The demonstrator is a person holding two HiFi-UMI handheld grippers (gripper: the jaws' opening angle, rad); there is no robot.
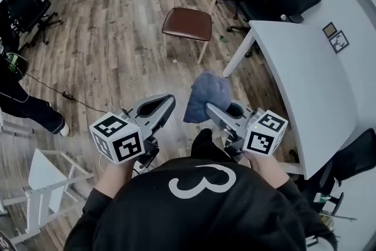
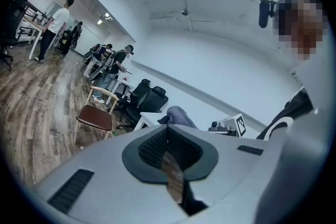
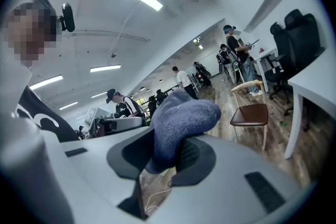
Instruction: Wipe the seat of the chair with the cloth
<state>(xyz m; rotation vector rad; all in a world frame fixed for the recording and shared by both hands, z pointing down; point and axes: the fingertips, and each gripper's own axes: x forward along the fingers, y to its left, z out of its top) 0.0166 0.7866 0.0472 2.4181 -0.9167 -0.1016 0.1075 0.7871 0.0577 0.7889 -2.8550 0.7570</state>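
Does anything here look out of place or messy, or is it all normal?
Nothing is spilled or broken. The brown-seated chair stands alone on the open floor, skewed to the white table, and a black cable trails loose across the boards. The blue cloth is bunched in the right gripper.
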